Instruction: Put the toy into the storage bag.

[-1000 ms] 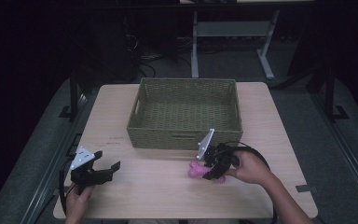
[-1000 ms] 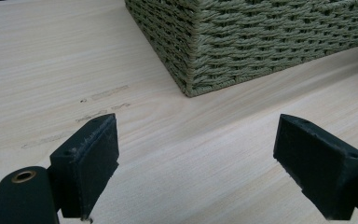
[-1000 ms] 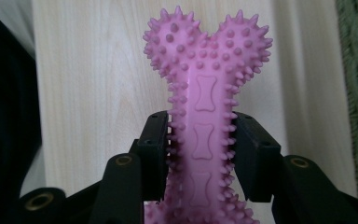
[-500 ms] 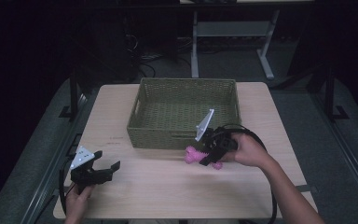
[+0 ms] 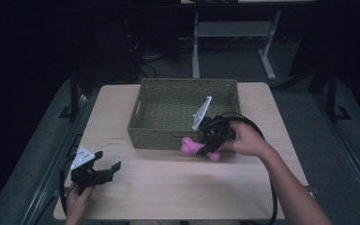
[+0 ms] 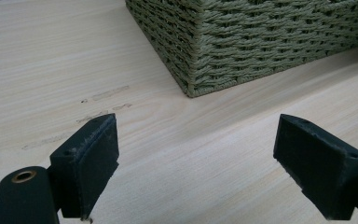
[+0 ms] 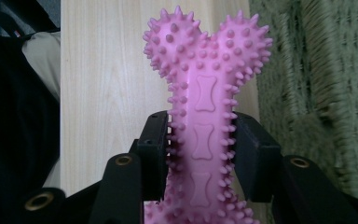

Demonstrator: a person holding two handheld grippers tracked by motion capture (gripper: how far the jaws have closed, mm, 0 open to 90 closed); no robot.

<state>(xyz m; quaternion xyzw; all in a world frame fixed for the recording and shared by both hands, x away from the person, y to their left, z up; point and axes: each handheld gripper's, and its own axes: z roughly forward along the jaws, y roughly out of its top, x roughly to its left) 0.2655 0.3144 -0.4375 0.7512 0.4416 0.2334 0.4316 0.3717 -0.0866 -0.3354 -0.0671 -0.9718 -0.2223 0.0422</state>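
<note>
Setting: dim room, pale wood bench (image 5: 168, 187), metal frame legs on the grey floor behind.

Item 1: woven basket (image 5: 145, 126), olive green, empty as far as I can see, at the bench's far middle.

Item 2: pink bone toy (image 5: 191, 147), studded with small spikes, small bone shapes moulded along the shaft. I judge it light, rubbery and slightly yielding; the spikes should resist slipping. Best hold: the narrow shaft between the knobbed ends, where my right claw (image 5: 211, 145) is clamped now, just in front of the basket's near wall.

Item 3: my left claw (image 5: 108, 169), jaws wide apart, nothing between them, low at the bench's near left corner.

Change: a second ago the toy sat lower on the bench; I have raised it toward the basket rim. Left claw unmoved.
</note>
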